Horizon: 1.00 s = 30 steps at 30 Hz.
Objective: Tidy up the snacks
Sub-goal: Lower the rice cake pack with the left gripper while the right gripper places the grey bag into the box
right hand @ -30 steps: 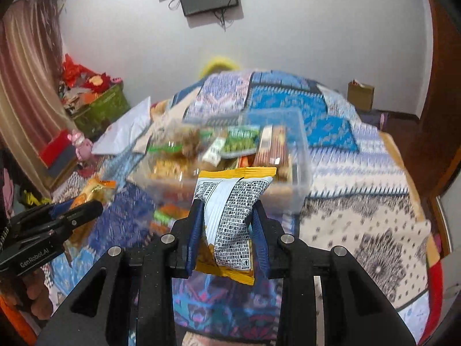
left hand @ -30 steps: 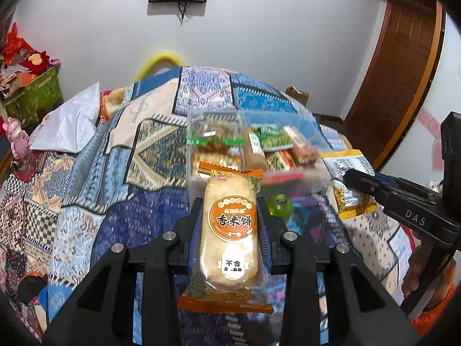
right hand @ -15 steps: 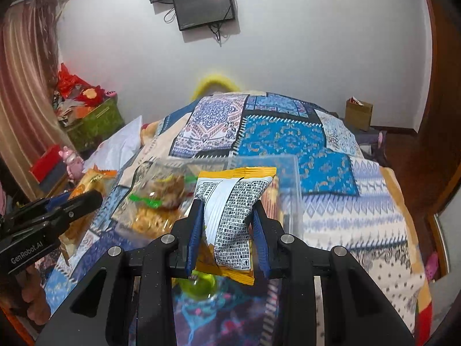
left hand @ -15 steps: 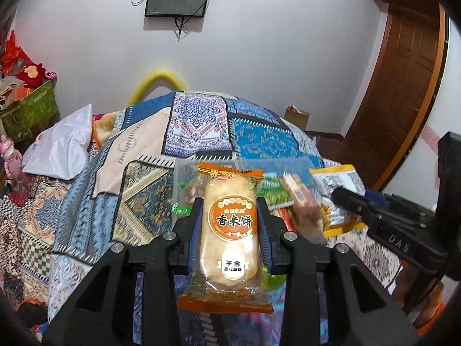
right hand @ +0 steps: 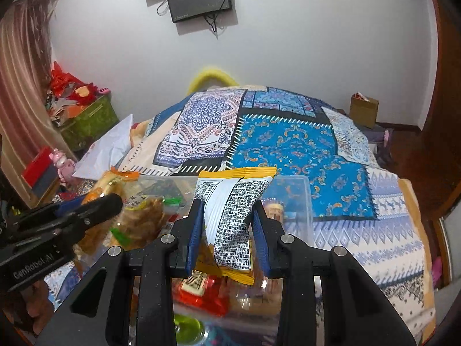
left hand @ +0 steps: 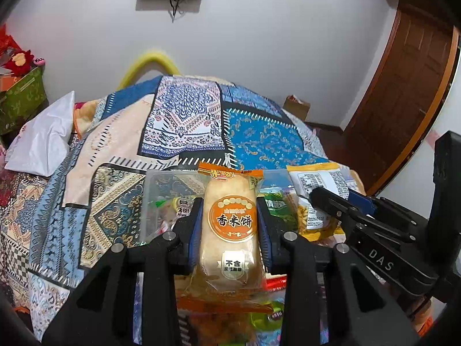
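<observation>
My left gripper (left hand: pixel 229 225) is shut on an orange-labelled rice cracker pack (left hand: pixel 230 227), held upright over a clear plastic snack box (left hand: pixel 152 201) on the bed. My right gripper (right hand: pixel 227 230) is shut on a yellow and white snack bag (right hand: pixel 230 219), held over the same box (right hand: pixel 299 201). The box holds several wrapped snacks. In the left wrist view the right gripper (left hand: pixel 319 199) with its bag (left hand: pixel 317 184) is at the right. In the right wrist view the left gripper (right hand: pixel 106 204) with its pack (right hand: pixel 112 181) is at the left.
A patterned blue quilt (right hand: pixel 288 144) covers the bed. A white plastic bag (left hand: pixel 43 141) lies at its left edge. A green box (right hand: pixel 89 121) of red items stands at the far left, a cardboard box (right hand: pixel 363 109) and a wooden door (left hand: pixel 403 101) at the right.
Both grippers have moved forward and lower over the clear box with their packs still held. The box now sits right under the fingers and partly hidden by them.
</observation>
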Each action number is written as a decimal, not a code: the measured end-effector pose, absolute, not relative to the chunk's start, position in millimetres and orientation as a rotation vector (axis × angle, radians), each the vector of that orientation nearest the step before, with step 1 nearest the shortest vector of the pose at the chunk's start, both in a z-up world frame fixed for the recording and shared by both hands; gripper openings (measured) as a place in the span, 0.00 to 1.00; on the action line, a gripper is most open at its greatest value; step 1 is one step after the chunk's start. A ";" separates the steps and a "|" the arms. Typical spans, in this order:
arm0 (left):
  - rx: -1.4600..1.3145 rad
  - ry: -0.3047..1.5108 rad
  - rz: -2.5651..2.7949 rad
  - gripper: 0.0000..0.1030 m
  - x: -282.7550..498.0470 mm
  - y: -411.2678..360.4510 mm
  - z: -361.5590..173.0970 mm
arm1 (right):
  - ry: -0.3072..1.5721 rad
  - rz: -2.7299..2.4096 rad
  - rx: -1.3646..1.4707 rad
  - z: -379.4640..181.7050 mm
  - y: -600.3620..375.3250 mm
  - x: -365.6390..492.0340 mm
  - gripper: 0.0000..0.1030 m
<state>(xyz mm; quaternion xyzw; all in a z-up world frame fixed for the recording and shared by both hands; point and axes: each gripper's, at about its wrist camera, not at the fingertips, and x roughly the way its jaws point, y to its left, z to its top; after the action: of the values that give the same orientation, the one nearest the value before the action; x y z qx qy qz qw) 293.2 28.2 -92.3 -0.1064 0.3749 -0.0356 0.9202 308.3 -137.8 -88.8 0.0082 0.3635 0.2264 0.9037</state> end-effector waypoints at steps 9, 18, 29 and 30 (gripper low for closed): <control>-0.239 0.838 -0.076 0.33 333.8 23.0 -115.8 | 0.797 0.488 -0.003 -109.4 -133.7 328.3 0.29; -0.209 0.875 -0.052 0.35 349.6 16.9 -131.9 | 0.825 0.490 -0.033 -117.6 -136.3 337.2 0.30; -0.169 0.777 -0.050 0.58 310.0 20.2 -93.5 | 0.768 0.466 -0.076 -91.8 -142.3 315.4 0.40; -0.153 0.766 -0.045 0.59 304.1 20.7 -88.4 | 0.763 0.468 -0.075 -89.6 -143.1 313.2 0.40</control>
<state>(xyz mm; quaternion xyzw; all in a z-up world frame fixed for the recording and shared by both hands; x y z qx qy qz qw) 304.1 20.7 -88.4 -0.0746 0.3734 -0.0221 0.9244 313.2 -143.1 -89.6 -0.0364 0.3687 0.2264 0.9008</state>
